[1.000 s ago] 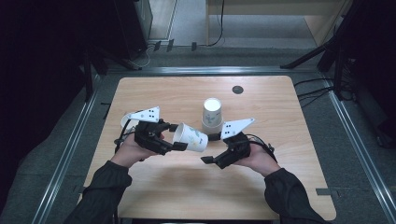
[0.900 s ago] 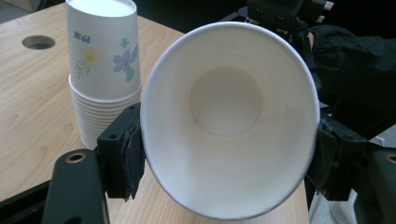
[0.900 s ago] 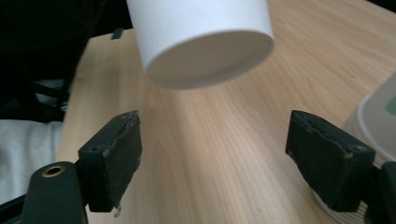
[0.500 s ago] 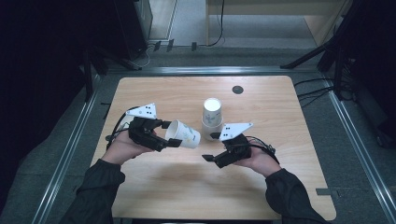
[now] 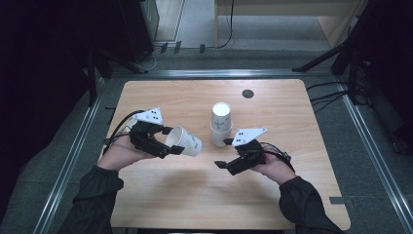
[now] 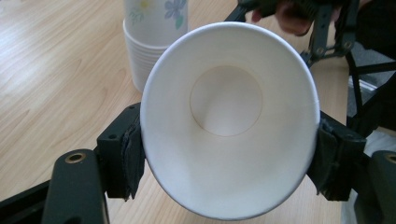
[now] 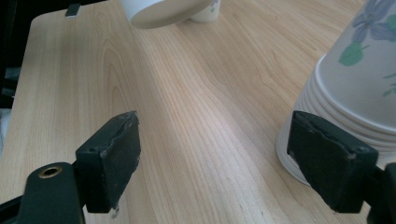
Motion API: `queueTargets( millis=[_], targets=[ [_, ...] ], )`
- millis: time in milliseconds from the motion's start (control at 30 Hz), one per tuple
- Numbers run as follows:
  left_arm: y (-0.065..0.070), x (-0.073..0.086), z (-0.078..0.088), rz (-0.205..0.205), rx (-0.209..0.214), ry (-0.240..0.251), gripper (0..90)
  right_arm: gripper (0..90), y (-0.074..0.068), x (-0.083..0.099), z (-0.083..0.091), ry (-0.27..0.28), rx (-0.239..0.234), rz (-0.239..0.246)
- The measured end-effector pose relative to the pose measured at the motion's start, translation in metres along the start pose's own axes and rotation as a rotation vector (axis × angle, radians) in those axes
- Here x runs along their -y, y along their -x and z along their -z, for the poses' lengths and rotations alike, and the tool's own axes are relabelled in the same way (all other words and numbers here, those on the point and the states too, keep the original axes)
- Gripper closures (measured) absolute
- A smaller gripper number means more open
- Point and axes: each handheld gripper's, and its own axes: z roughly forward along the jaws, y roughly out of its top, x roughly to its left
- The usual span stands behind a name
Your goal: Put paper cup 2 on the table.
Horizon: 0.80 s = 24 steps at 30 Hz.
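Hand-held grippers: two, black, two-jawed, each topped with a grey three-cornered plate and trailing a cable.
- Left hand-held gripper: jaws part-closed, dark rubbery pads pressed on opposite sides of the rim of one paper cup; cup lifted off the tabletop, lying roughly level, mouth toward the gripper's camera, rim squeezed to a slight oval.
- Right hand-held gripper: jaws wide apart, nothing between them; pads worn and scuffed; held low over the tabletop just beside the cup stack.

Paper cups: one held cup, white, smooth, tapered, flower print on the outer wall, plain inside with round flat base. One stack of nested cups, upside down, same white paper and floral print, ribbed with layered rims at the foot; number of cups in stack not countable. Stack near tabletop centre, between the two grippers and slightly beyond.

Tabletop: one, light wood grain, rounded corners; one small dark round disc near far edge.
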Motion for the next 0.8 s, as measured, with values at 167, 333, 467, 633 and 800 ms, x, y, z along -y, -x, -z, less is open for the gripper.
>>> queueTargets(
  millis=[167,333,467,633,800],
  targets=[
    [-0.005,0.004,0.007,0.002,-0.027,-0.036,24.9,17.6,0.003,0.002,0.008,0.011,0.013,-0.01],
    [-0.009,0.008,0.012,-0.005,-0.084,-0.09,24.9,17.5,0.007,0.005,0.015,0.012,0.029,-0.017],
    [-0.013,0.012,0.014,-0.012,-0.089,-0.125,24.9,17.5,0.008,0.007,0.019,0.025,0.033,-0.024],
    [-0.02,0.021,0.017,-0.001,-0.103,-0.16,24.9,17.5,0.011,0.008,0.02,0.022,0.036,-0.025],
    [-0.029,0.032,0.021,0.022,-0.124,-0.187,24.7,17.6,0.013,0.009,0.02,0.019,0.044,-0.029]
  ],
)
